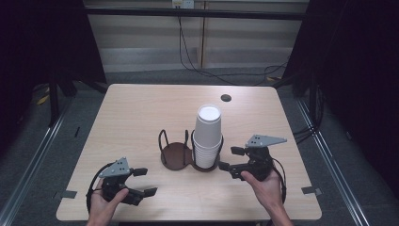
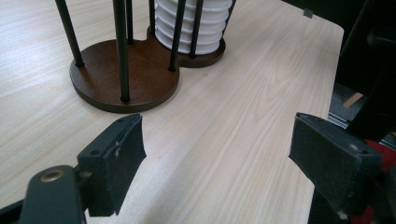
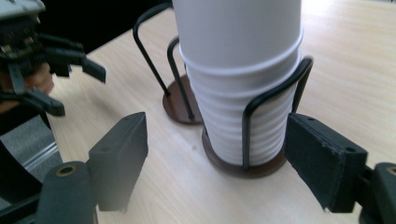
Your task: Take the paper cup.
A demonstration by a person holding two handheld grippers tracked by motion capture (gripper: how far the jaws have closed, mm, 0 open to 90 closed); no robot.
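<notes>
A tall stack of white paper cups (image 1: 208, 136) stands in the right ring of a dark brown two-place wire holder (image 1: 175, 157) at the table's middle. The holder's left place is bare. My right gripper (image 1: 228, 158) hovers just right of the stack, open, pointing at it. In the right gripper view the cups (image 3: 240, 70) rise ahead of the spread jaws (image 3: 217, 149), untouched. My left gripper (image 1: 146, 181) rests near the front left edge, open and holding nothing. In the left gripper view its jaws (image 2: 217, 154) frame bare wood, with the holder base (image 2: 126, 77) beyond them.
The light wooden table (image 1: 141, 113) has a small dark round hole (image 1: 226, 98) near its far edge. Cables trail over the floor behind it. Dark curtains stand at both sides. The table's front edge runs close under both hands.
</notes>
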